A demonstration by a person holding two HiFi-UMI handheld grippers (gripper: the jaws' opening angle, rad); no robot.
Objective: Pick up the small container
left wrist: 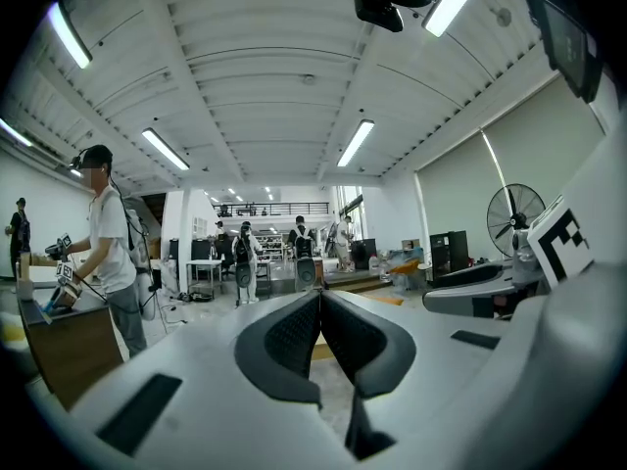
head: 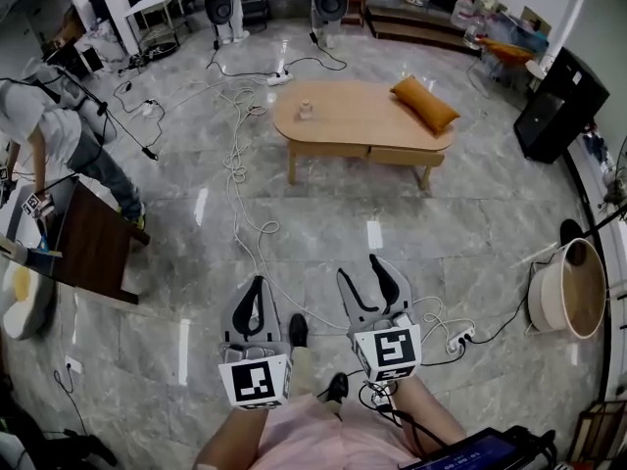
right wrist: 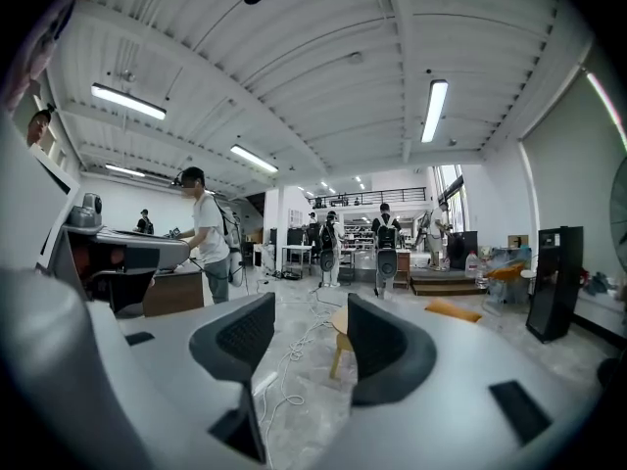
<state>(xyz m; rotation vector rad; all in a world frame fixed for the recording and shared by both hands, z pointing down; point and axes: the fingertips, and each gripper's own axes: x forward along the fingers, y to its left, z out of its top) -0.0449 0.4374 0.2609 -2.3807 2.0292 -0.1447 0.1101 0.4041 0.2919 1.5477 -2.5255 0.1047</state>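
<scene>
The small container (head: 306, 110) on the coffee table (head: 362, 116) is being faced from afar, left gripper (head: 257, 284) clenched empty, right gripper (head: 361, 270) released; approaching is likely being required.

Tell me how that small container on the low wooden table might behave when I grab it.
The small container looks tiny beside the orange cushion, so it is probably light. It seems upright on the smooth table, so a nudge might tip it. Its material is too small to tell.
</scene>
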